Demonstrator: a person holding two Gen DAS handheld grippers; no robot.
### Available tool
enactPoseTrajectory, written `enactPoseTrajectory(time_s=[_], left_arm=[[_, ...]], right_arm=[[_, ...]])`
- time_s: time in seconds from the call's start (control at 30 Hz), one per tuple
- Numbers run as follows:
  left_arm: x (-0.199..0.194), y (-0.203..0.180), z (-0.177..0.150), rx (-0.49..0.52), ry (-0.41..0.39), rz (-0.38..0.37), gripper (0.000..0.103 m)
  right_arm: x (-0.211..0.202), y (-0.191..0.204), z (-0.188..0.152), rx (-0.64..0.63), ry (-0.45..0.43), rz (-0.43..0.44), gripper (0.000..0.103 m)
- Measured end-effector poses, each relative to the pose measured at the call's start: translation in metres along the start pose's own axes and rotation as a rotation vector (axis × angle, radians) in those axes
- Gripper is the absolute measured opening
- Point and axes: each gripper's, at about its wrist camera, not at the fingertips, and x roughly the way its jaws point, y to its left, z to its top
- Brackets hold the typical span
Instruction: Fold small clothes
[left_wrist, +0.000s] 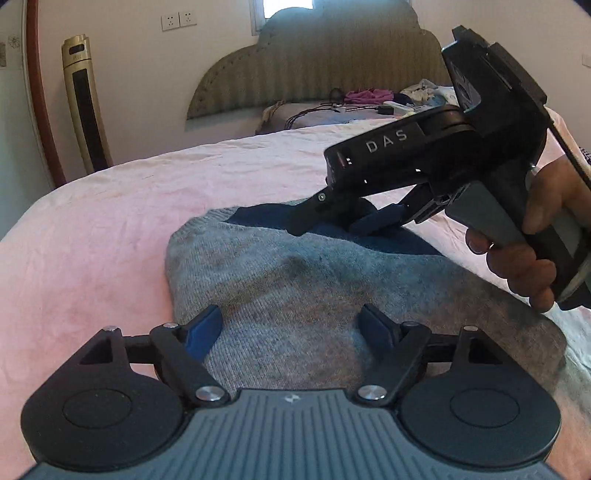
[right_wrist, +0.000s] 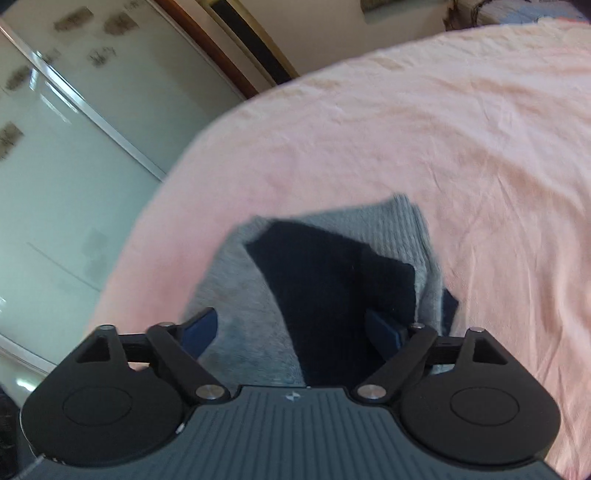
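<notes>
The left gripper (left_wrist: 291, 325) has its jaws spread wide with nothing between them; its blue pads, mounted on black hinged links, hang just above a grey knitted garment (left_wrist: 295, 295) without pressing on it. The right gripper (right_wrist: 295, 332) stands equally wide and holds nothing, its pads flanking the cloth below. In the left wrist view this right gripper (left_wrist: 332, 223) appears as a black body lettered "DAS", its grey handle held by a person's hand (left_wrist: 532, 240), its tips down at the far end of the garment. The garment is a soft, fine-ribbed knit in mottled grey with a dark navy panel (right_wrist: 332, 288) lying over part of it; the navy piece is matte and angular, with a sharp corner at its far edge. Its near left side curves round, and the whole lies flat in the middle of the bed. The bed is covered by a pale pink sheet (left_wrist: 110, 229) of plush, lightly creased fabric. At the far end rises a padded, scalloped headboard (left_wrist: 332, 66) in vertically striped olive cloth, with a loose heap of clothes and cables at its foot. To the left stand a gold tower fan (left_wrist: 85, 103), a red-brown wooden frame and a cream wall with white sockets (left_wrist: 179, 20). The right wrist view shows frosted sliding glass doors (right_wrist: 74, 155) on the left.
</notes>
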Motion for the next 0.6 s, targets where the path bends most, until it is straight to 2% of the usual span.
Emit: enactPoseTrajectory(time_s=[0.07, 0.2, 0.27, 0.33, 0.37, 0.4, 0.43, 0.53, 0.6], left_arm=[[-0.001, 0.001, 0.001, 0.003, 0.004, -0.006, 0.081], [0.001, 0.001, 0.0, 0.009, -0.008, -0.009, 0.081], [0.001, -0.001, -0.001, 0.009, -0.016, -0.003, 0.082], [0.001, -0.003, -0.002, 0.015, -0.023, 0.002, 0.082], [0.001, -0.004, -0.003, 0.022, -0.025, 0.003, 0.082], [0.001, -0.004, -0.002, 0.022, -0.025, 0.003, 0.082], [0.0, -0.004, -0.002, 0.018, -0.02, 0.002, 0.082], [0.002, -0.003, 0.0, 0.013, -0.014, 0.007, 0.082], [0.003, -0.004, -0.001, 0.011, -0.017, 0.011, 0.082]], right_arm=[[-0.002, -0.005, -0.002, 0.002, -0.012, 0.014, 0.081], [-0.017, 0.017, -0.005, -0.009, 0.009, -0.061, 0.078], [-0.03, 0.029, -0.01, -0.027, -0.019, 0.002, 0.078], [-0.029, 0.036, -0.016, -0.033, -0.017, 0.038, 0.082], [-0.02, 0.034, -0.02, -0.034, 0.018, 0.017, 0.086], [-0.01, 0.029, -0.025, -0.048, 0.048, -0.002, 0.084], [-0.009, 0.025, -0.03, -0.08, 0.007, 0.018, 0.084], [-0.021, 0.025, -0.026, -0.007, 0.011, 0.003, 0.078], [-0.036, 0.035, -0.025, -0.012, -0.017, 0.019, 0.077]])
